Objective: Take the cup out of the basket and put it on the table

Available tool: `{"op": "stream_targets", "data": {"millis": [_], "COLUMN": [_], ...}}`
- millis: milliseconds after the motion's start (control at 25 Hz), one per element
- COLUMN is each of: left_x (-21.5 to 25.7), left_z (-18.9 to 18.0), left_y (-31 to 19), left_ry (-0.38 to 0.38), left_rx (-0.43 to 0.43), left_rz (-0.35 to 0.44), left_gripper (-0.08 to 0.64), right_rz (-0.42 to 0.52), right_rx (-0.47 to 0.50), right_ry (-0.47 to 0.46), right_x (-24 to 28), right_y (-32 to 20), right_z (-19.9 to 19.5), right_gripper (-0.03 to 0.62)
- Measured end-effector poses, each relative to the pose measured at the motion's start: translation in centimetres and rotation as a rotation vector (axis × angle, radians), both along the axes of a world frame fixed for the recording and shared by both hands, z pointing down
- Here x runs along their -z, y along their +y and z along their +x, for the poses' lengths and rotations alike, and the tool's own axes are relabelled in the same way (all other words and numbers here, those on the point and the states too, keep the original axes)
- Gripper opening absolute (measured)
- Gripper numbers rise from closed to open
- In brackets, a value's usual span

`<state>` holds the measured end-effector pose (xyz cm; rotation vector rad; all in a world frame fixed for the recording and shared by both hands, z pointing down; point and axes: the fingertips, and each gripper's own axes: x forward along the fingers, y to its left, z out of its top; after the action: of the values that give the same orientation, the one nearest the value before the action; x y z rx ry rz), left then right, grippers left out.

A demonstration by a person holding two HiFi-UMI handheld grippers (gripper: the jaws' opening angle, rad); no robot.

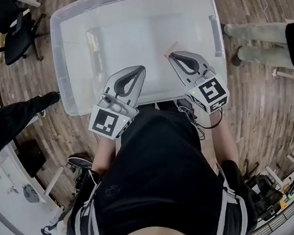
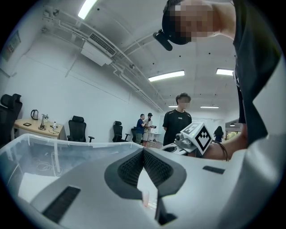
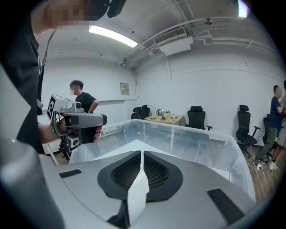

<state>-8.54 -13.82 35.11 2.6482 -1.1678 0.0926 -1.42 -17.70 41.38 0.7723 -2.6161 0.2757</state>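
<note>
A: Head view: where is the cup seen?
B: The cup point(image 1: 97, 52) is seen inside the basket point(image 1: 57, 53), a clear plastic tub. It appears to be lying on its side on the tub floor, near the left wall. It is touched by neither tong.
A: Tongs in that view?
B: The left gripper point(image 1: 139, 68) and the right gripper point(image 1: 171, 56) are both held in over the near rim, tips above the basket floor. Both are kept well apart from the cup, and the left one is nearer to it. Both pairs of jaws are seen pressed together.
A: Left gripper view?
B: Jaws are shown closed, pads met at the tip, nothing clamped. The basket's clear wall is seen at left and the right gripper's marker cube point(image 2: 199, 137) at right, with bystanders point(image 2: 178, 118) behind. The cup cannot be made out here.
A: Right gripper view?
B: Jaws are shut tight here too, with nothing caught between them. The basket rim is seen ahead and to both sides. The left gripper is seen at left, held in a hand point(image 3: 47, 132). Office chairs point(image 3: 196, 118) and a desk point(image 3: 167, 118) are seen at the back wall.
</note>
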Motion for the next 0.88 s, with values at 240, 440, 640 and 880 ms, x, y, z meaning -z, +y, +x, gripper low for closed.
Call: {"op": "stream_targets", "data": {"millis": [240,440,640,880], "left_x": [-0.3,-0.3,-0.3,-0.1], "left_z": [-0.7,-1.5,-2.3,-3.1], "left_y": [-0.8,-1.0,-1.1,-1.4], "left_ry": [0.003,0.033,0.035,0.037], "left_rx": [0.018,0.029,0.043,0.064], "left_rz": [-0.004,0.024,0.021,0.022], "left_gripper": [0.018,0.018,0.018,0.018], "right_rz": [-0.1,-0.179,-0.238,-0.306], "right_rx": [0.077,0.115,0.177,0.231], "right_ry": [0.151,0.285,0.415,0.565], "right_x": [-4.6,-8.8,-12.4,-16.5], "right_y": [-2.3,-3.5,-4.1,-4.6], "right_z": [0.4,1.1,1.6,2.8], "right_gripper": [0.077,0.103,0.142,0.18]}}
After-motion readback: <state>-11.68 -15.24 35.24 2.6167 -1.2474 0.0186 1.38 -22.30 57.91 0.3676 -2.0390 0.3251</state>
